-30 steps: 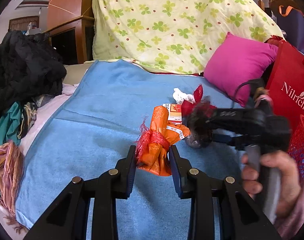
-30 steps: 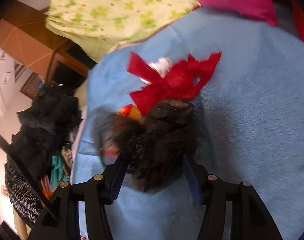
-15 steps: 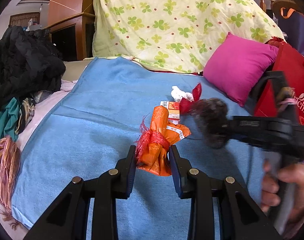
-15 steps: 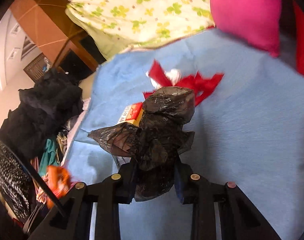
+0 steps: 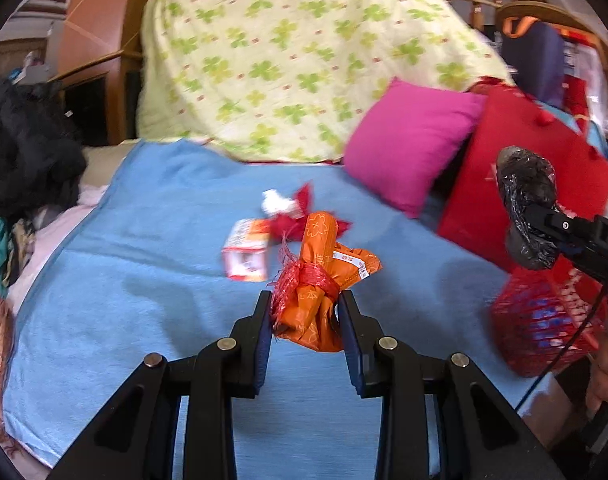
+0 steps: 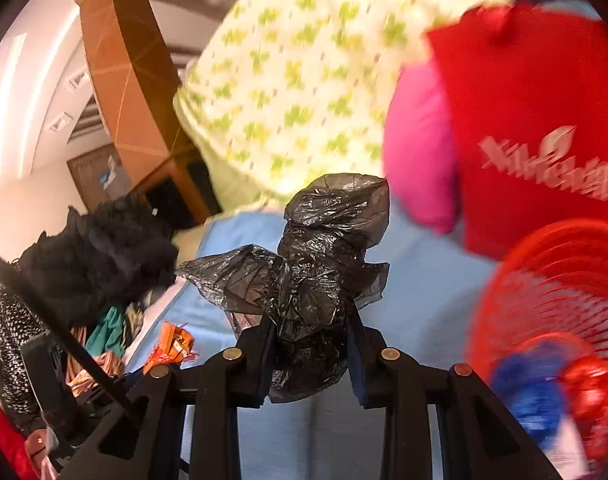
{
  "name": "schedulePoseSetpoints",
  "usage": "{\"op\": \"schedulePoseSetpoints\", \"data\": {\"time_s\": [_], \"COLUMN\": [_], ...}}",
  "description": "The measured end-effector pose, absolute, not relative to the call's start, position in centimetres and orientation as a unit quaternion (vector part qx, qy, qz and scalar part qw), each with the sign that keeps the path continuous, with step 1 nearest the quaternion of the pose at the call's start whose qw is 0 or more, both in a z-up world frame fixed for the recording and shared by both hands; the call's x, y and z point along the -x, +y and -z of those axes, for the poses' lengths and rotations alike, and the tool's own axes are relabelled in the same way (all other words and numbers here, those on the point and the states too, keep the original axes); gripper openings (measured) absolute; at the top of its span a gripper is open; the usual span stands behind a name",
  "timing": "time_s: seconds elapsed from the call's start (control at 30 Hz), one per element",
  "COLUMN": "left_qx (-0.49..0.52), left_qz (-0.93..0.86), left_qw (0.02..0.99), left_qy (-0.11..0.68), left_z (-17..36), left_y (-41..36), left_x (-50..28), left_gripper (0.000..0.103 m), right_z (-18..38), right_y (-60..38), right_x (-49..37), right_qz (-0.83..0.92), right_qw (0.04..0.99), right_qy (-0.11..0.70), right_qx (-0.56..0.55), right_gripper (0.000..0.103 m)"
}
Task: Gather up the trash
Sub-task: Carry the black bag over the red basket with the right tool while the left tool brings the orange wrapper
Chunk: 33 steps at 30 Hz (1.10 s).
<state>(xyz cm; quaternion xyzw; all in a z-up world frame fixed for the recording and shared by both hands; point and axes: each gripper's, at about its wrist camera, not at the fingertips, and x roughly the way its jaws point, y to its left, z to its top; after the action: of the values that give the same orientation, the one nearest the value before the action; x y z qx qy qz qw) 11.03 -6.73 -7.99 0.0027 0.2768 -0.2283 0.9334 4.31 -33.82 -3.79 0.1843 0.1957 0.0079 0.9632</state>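
Note:
My left gripper (image 5: pixel 305 322) is shut on an orange wrapper bundle (image 5: pixel 317 280) tied with red netting, held just above the blue blanket (image 5: pixel 144 280). My right gripper (image 6: pixel 307 344) is shut on a crumpled black plastic bag (image 6: pixel 319 256), held in the air; it also shows in the left wrist view (image 5: pixel 525 208) at the far right. A red mesh basket (image 6: pixel 551 320) with trash inside sits below and to the right of the right gripper. A small orange-and-white box (image 5: pixel 246 250), red scraps (image 5: pixel 300 212) and a white tissue (image 5: pixel 274 202) lie on the blanket.
A pink pillow (image 5: pixel 407 152) and a red shopping bag (image 5: pixel 519 184) stand at the blanket's right. A clover-print quilt (image 5: pixel 284 60) covers the back. Dark clothes (image 5: pixel 20 148) pile up on the left. The red basket also shows in the left wrist view (image 5: pixel 543 320).
My right gripper lifted the black bag off the blanket and swung it right, toward the red basket. My left gripper raised the orange bundle slightly; the small box now lies uncovered.

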Motion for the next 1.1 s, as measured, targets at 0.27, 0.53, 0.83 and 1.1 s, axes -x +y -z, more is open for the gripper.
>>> {"op": "schedulePoseSetpoints", "data": {"time_s": [0.27,0.53,0.83,1.1], "left_qx": [-0.023,-0.046,-0.085,-0.103], "left_qz": [0.305,0.331,0.334,0.348], "left_qw": [0.921,0.917,0.918,0.915], "left_qy": [0.24,0.216,0.196,0.176], "left_z": [3.6,0.7,-1.2,-2.8], "left_y": [-12.8,-17.6,-22.0,-23.8], "left_x": [-7.0,-4.7,-1.9,0.2], "left_gripper": [0.034,0.034,0.034,0.034], "right_z": [2.4,2.0,1.5,1.4], "right_y": [-39.7,-44.4,-46.2,-47.1], "right_x": [2.8,7.0,11.3,13.5], "right_qz": [0.051,0.088,0.089,0.094], "right_qw": [0.97,0.966,0.965,0.963], "right_qy": [0.129,0.095,0.047,0.015], "right_qx": [-0.198,-0.225,-0.241,-0.254], "right_gripper": [0.033,0.033,0.033,0.033]}}
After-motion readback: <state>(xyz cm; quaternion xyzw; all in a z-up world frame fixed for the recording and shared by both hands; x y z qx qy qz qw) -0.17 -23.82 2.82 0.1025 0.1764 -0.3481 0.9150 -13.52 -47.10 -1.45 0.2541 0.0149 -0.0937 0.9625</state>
